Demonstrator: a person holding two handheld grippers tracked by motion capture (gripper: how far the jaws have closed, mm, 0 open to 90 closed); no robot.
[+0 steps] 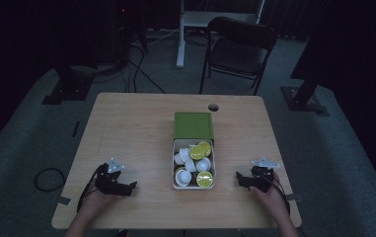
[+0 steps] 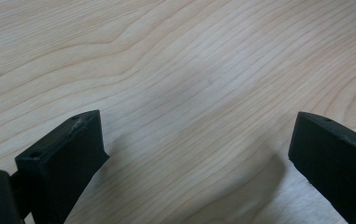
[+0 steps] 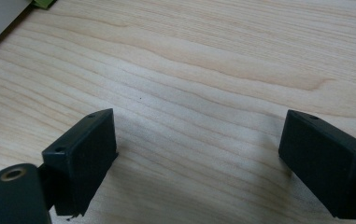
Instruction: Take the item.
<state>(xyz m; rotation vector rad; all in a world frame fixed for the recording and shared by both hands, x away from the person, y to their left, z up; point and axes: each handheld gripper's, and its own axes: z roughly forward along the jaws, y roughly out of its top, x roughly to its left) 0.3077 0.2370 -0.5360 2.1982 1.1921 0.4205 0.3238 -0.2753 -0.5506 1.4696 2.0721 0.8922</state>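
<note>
A: How many things sit on the pale wooden tabletop (image 1: 126,128)?

B: One white rectangular box (image 1: 194,186) with its green lid (image 1: 193,125) slid back, at the middle of the tabletop. Inside lie small capsules: about five white ones (image 1: 183,176) and three with yellow-green foil tops (image 1: 205,179). Two tools, one per hand.

A: Anything hard to make out?

B: The high view is dim, so the capsule count is rough where they overlap. In the right gripper view the box is cut off at the top left corner.

A: And the hands?

B: The left tool (image 1: 132,186) rests low near the front left edge, the right tool (image 1: 238,177) near the front right, both pointing inward at the box and well apart from it. Each is released, jaws spread wide over bare wood, gripping nothing
</note>
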